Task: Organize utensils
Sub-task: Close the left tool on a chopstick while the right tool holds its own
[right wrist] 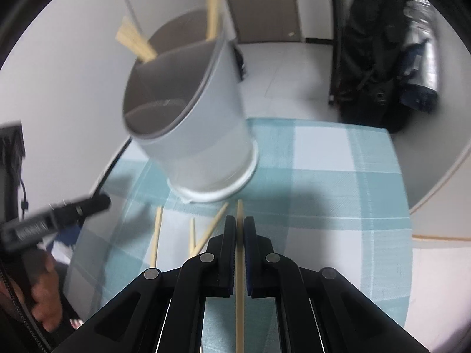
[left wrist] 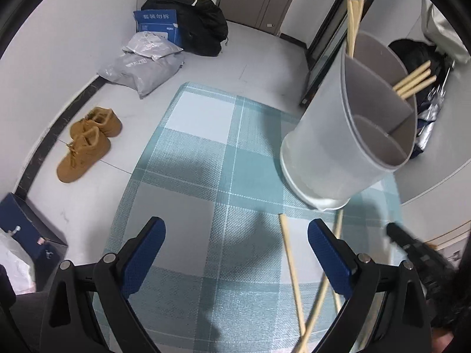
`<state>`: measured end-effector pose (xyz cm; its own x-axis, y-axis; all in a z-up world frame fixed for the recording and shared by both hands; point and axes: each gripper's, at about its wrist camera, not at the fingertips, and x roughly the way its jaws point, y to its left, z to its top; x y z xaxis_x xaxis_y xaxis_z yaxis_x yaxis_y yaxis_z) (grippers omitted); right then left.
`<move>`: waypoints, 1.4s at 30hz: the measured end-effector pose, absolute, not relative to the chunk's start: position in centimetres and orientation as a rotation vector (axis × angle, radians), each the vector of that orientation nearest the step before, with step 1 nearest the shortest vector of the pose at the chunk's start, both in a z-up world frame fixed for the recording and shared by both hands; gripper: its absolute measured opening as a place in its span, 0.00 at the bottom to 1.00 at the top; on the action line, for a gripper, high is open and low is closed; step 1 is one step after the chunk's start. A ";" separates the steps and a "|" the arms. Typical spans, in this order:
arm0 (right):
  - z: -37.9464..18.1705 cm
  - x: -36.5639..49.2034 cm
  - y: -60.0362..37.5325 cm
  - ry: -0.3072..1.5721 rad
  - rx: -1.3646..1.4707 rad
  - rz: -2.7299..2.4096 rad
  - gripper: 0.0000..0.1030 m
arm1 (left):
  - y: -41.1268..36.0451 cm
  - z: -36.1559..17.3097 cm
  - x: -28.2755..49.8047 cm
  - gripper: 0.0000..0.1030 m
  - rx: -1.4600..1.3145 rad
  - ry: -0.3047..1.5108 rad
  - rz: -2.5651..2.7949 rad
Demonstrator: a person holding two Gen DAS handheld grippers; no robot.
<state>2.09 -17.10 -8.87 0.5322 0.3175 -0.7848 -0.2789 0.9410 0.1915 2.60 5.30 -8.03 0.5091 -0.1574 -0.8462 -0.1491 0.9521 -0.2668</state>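
A grey utensil holder (left wrist: 350, 135) with inner dividers stands on the checked tablecloth (left wrist: 206, 158) and holds several wooden chopsticks (left wrist: 413, 82). It also shows in the right wrist view (right wrist: 191, 123). My left gripper (left wrist: 235, 241) is open and empty, low over the cloth, with loose chopsticks (left wrist: 291, 267) lying by its right finger. My right gripper (right wrist: 240, 223) is shut on one chopstick (right wrist: 240, 294), which points toward the holder's base. More loose chopsticks (right wrist: 156, 235) lie on the cloth left of it.
The table edge (right wrist: 406, 176) drops off to the right. On the floor are brown boots (left wrist: 88, 144), grey parcels (left wrist: 144, 67), a black bag (left wrist: 197, 26) and a blue box (left wrist: 26, 226). The left gripper's body (right wrist: 59, 214) shows at the left.
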 end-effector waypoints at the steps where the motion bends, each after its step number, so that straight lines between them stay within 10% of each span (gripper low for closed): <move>1: -8.5 2.0 -17.7 0.928 0.082 0.348 0.04 | 5.2 -8.0 2.5 0.93 -0.322 1.045 -0.003; 42: -3.8 0.3 -23.7 0.712 0.334 0.378 0.04 | 0.3 -11.0 5.2 0.75 -0.082 1.198 0.053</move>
